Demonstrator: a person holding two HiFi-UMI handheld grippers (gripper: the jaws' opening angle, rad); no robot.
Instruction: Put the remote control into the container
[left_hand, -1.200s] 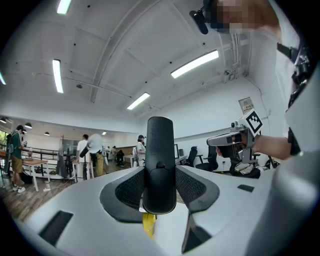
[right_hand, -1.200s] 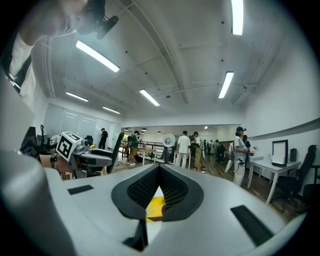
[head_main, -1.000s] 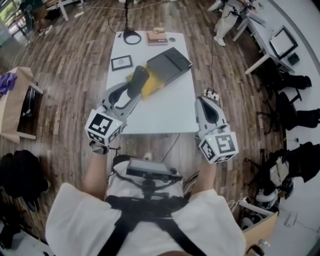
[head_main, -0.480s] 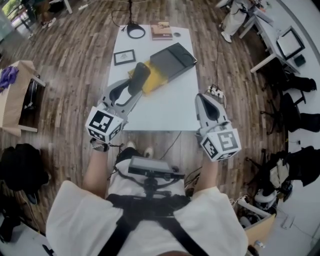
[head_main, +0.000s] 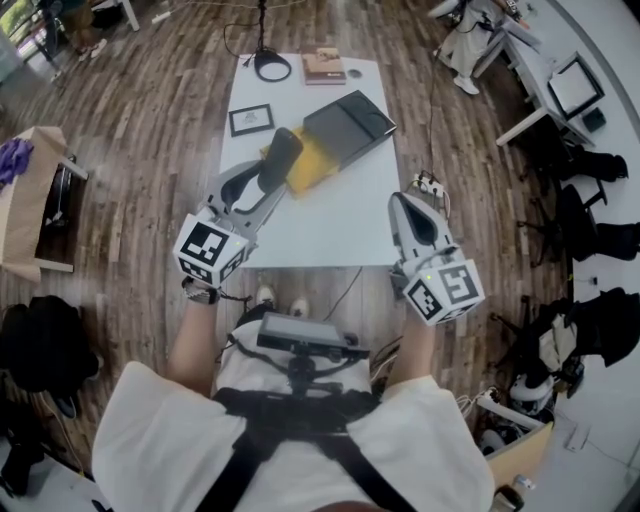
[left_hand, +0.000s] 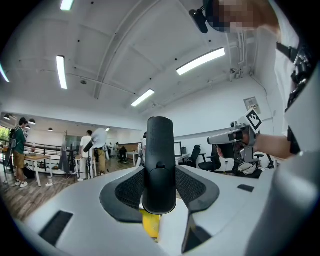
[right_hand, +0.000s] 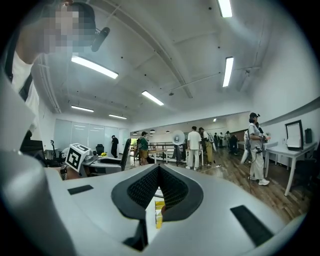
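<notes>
A long black remote control (head_main: 281, 156) is held in my left gripper (head_main: 268, 186), which is shut on its lower half and raised over the near left part of the white table (head_main: 330, 225). In the left gripper view the remote (left_hand: 160, 155) stands upright between the jaws of that gripper (left_hand: 160, 182). Beyond it on the table lie a yellow item (head_main: 308, 165) and a flat black container (head_main: 348, 120). My right gripper (head_main: 406, 203) hovers at the table's near right edge, shut with nothing in it (right_hand: 159, 174).
A small framed picture (head_main: 251, 120), a black ring-shaped base (head_main: 268, 66) and a book (head_main: 324, 65) sit at the table's far end. Wooden floor surrounds the table, with desks and chairs (head_main: 590, 160) at right. People stand in the room (right_hand: 255, 145).
The remote stays in my left gripper. Both grippers keep nearly the same pose; the view has shifted slightly, so the table sits a little higher in the picture.
</notes>
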